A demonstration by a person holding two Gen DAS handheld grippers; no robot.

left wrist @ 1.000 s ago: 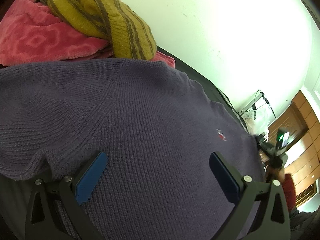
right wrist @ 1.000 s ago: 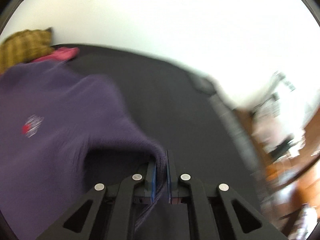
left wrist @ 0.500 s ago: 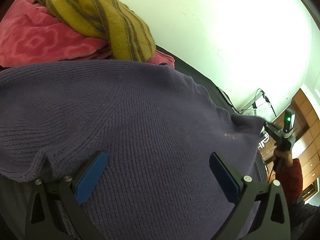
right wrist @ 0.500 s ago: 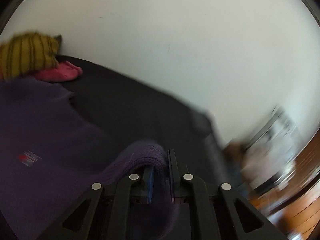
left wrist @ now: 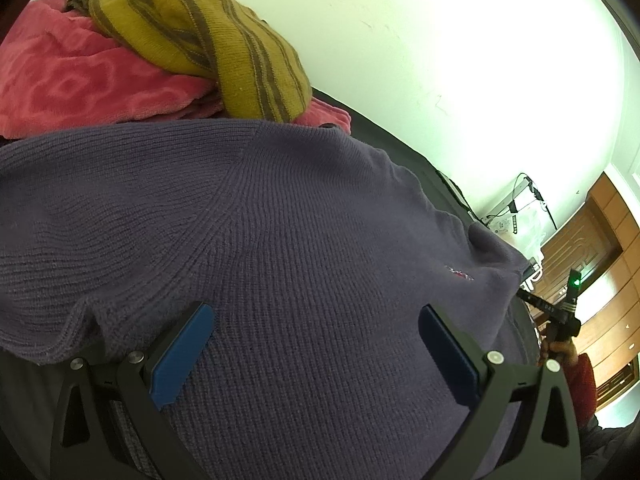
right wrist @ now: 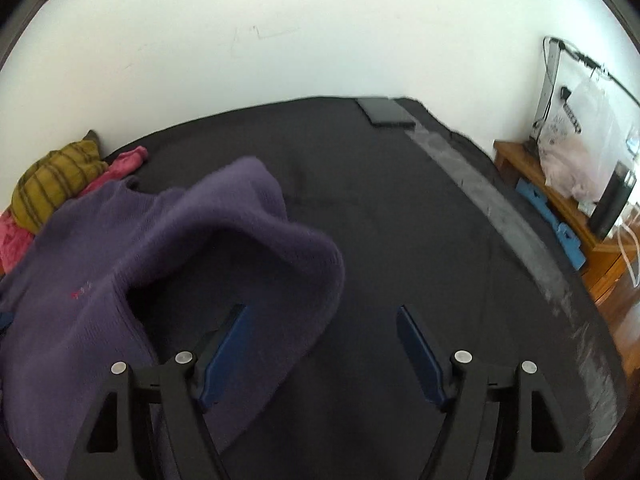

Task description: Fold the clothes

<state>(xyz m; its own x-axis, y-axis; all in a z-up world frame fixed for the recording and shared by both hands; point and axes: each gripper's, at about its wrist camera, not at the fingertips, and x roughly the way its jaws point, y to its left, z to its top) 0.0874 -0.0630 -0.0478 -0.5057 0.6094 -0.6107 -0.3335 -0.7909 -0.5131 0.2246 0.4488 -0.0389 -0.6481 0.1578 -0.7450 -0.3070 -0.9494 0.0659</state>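
A purple knit sweater [left wrist: 288, 240] with a small red chest logo lies spread on a black-covered bed. My left gripper [left wrist: 316, 356] is open and hovers low over the sweater's body, holding nothing. In the right wrist view the sweater [right wrist: 80, 280] has a sleeve part [right wrist: 264, 216] folded over in a loose arch. My right gripper [right wrist: 322, 354] is open and empty just in front of that fold, with its left finger [right wrist: 224, 348] against the cloth.
A pink towel [left wrist: 80, 84] and a mustard striped knit [left wrist: 208, 40] are piled at the head by the white wall. A dark flat object [right wrist: 386, 111] lies at the bed's [right wrist: 420, 216] far edge. A wooden bench [right wrist: 560, 200] with a plastic bag stands to the right.
My right gripper carried the sleeve over toward the sweater's body, then opened and let it go. The left gripper stayed open over the sweater.
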